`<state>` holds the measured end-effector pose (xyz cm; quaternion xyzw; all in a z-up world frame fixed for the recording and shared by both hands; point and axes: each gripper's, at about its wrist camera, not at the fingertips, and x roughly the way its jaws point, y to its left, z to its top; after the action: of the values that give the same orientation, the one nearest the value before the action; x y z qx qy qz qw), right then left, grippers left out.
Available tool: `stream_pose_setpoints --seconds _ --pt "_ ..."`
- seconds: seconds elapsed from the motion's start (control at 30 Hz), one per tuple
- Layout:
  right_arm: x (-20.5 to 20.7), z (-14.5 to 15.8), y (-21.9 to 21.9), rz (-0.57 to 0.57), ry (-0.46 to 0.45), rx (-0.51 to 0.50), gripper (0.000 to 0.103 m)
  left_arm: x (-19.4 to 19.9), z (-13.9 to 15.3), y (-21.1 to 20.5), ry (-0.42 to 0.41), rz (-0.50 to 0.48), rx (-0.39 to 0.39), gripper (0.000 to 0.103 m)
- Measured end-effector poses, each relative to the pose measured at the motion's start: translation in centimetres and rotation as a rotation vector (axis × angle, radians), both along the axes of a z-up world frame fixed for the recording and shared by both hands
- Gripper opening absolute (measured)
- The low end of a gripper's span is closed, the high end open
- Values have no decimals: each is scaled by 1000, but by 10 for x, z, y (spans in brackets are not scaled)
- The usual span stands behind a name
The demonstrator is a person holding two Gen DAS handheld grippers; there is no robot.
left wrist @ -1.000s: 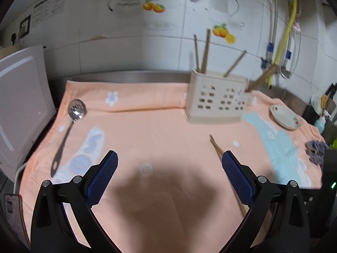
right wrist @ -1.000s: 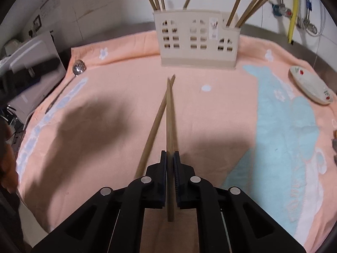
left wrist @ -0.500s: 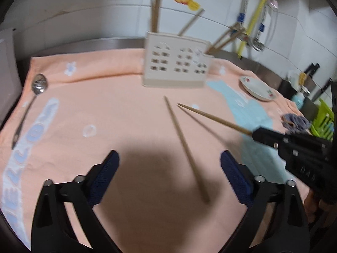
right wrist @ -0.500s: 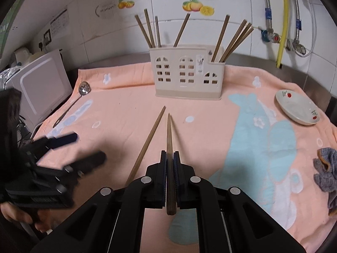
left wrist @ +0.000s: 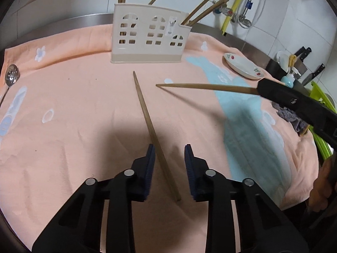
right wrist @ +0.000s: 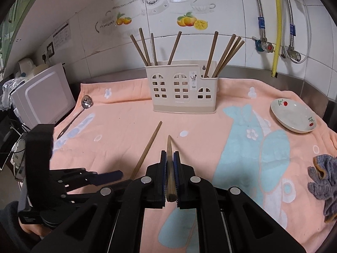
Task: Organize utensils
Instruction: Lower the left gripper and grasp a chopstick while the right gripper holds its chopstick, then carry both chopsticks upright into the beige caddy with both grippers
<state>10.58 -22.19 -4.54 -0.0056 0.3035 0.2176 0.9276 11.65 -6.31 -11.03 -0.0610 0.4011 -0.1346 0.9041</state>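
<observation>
One wooden chopstick [left wrist: 147, 116] lies on the peach towel [left wrist: 73, 105], pointing toward the cream utensil holder [left wrist: 147, 40]. My left gripper [left wrist: 169, 147] sits low over its near end. Its jaws are closing with the stick between them, close to the left pad, with a gap still showing on the right. My right gripper [right wrist: 170, 154] is shut on a second chopstick [right wrist: 169, 147] and holds it clear above the towel. In the left wrist view that held chopstick [left wrist: 206, 86] reaches in from the right. The holder [right wrist: 181, 90] has several chopsticks standing in it.
A slotted metal spoon [right wrist: 86, 102] lies at the towel's left edge beside a white appliance [right wrist: 42, 92]. A small white plate [right wrist: 292, 116] and a grey cloth [right wrist: 322, 177] lie on the right. Pipes and valves run along the tiled back wall.
My left gripper swung down over the lying chopstick and its wide jaws narrowed around it. My right gripper rose with its chopstick off the towel.
</observation>
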Motion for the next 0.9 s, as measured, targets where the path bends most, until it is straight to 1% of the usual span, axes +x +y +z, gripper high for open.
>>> stream_pose_setpoints --seconds 0.23,0.27,0.33,0.4,0.43,0.6,0.7,0.9 --pt "2 -2 -4 1 1 9 6 8 -10 -5 38 22 12 25" --pt "2 -2 -4 1 2 9 6 8 -12 -5 43 28 17 22" --pt "2 -2 -4 3 0 7 6 9 -14 -6 49 42 29 20" --pt "2 -2 -4 2 -1 8 6 10 -14 -8 48 53 60 13" --pt "3 -2 -4 3 -1 8 6 11 -15 -9 47 57 76 11" --pt "2 0 -4 4 -8 7 6 12 -11 -7 47 66 95 7" --pt "2 5 -5 6 -16 7 6 9 -3 -3 28 59 93 7" --pt "5 18 -6 18 -36 15 6 8 35 7 -73 52 94 6"
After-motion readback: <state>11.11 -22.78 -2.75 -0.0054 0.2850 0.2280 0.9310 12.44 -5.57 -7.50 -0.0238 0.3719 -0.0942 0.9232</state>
